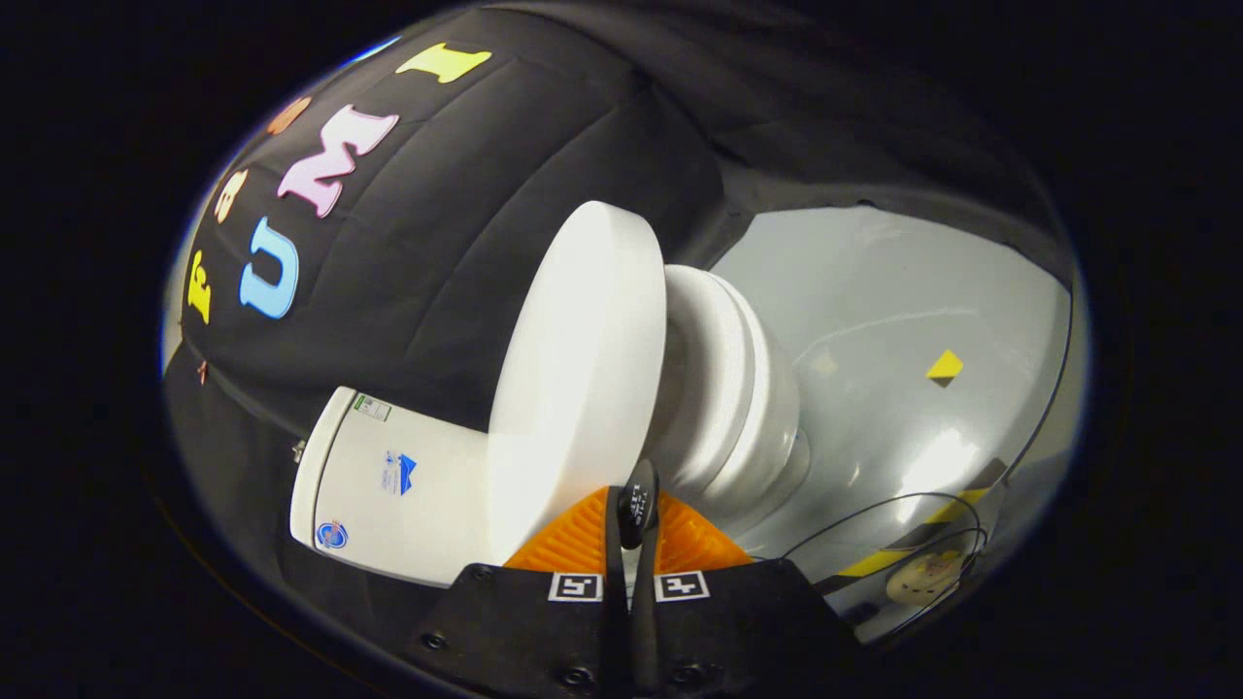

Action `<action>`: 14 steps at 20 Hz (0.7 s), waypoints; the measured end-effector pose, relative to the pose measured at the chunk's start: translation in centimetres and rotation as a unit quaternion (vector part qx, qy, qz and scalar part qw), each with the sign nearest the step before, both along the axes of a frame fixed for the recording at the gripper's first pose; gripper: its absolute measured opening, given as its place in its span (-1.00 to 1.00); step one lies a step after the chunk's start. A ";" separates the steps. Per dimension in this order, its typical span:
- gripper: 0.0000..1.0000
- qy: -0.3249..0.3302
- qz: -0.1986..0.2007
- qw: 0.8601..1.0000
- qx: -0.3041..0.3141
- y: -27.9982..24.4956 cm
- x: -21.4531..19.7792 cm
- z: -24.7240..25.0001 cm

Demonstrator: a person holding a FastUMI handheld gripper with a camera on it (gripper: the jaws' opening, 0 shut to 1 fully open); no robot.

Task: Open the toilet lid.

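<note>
The white toilet appears rolled on its side in my tilted view. Its cistern (388, 485) lies beside the black cloth wall. The thick white lid (583, 369) is lifted well off the seat (719, 379), with a wide gap between them, and leans toward the cistern. The bowl (772, 437) sits under the seat. A small black tab (638, 500) sticks out at the lid's near rim. My gripper (636, 524) is shut on that tab, and its ribbed fingers (573, 539) press in from both sides.
Grey floor (874, 311) spreads beyond the bowl, with a small yellow marker (944, 366) on it. A yellow-and-black tape strip (913, 544), a thin black cable loop (874, 515) and a pale round object (923, 578) lie close to the gripper's side.
</note>
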State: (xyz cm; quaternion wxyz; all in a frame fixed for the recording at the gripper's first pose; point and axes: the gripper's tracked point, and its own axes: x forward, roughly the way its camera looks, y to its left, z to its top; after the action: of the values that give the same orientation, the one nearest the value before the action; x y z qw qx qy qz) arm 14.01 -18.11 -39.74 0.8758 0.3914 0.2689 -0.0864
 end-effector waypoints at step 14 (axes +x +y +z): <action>-0.90 -0.020 0.045 0.977 -0.209 8.1 0.8 12.6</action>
State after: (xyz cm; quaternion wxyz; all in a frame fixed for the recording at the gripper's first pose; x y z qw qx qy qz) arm 14.86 -9.99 -27.17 0.9464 0.1892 0.2445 -0.0931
